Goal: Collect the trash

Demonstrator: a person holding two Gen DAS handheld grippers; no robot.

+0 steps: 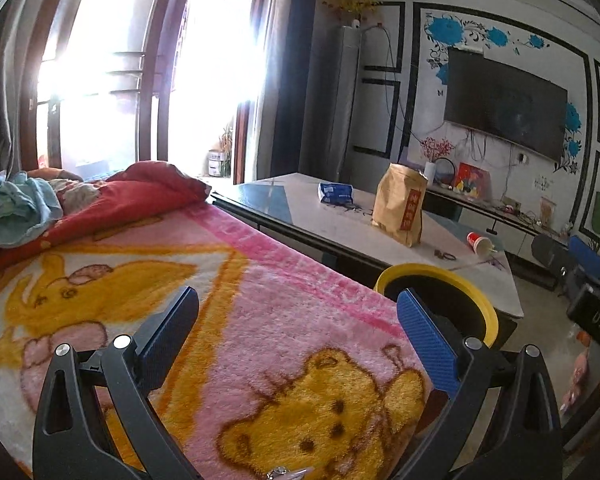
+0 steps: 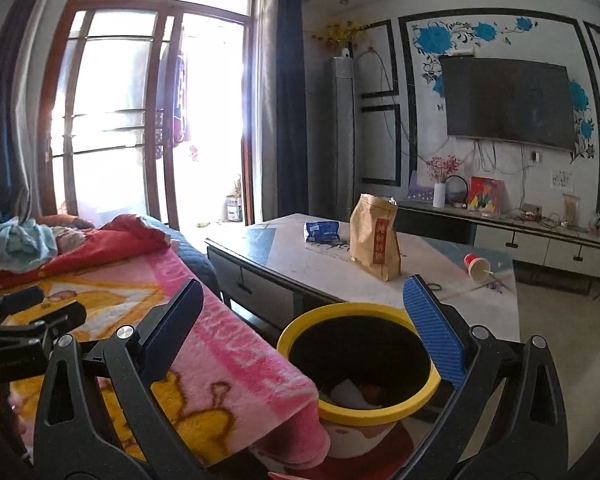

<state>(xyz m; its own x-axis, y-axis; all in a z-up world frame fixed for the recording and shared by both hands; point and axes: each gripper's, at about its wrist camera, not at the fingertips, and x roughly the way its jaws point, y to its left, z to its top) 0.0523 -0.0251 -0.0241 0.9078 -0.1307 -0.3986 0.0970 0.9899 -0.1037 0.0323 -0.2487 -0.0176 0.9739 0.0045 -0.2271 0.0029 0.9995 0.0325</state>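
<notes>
Both tongs, left and right, wide and empty; bin low centre under the right pair; cup on its side, right of frame on worktop, beyond bin, right tongs nearer.

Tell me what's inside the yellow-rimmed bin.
In the yellow-rimmed bin, white paper and something orange-brown lie at the bottom; its near wall hides the rest.

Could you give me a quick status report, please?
Left gripper and right gripper open, empty. Bin below right gripper, trash inside. Cup lies tipped on table.
</notes>
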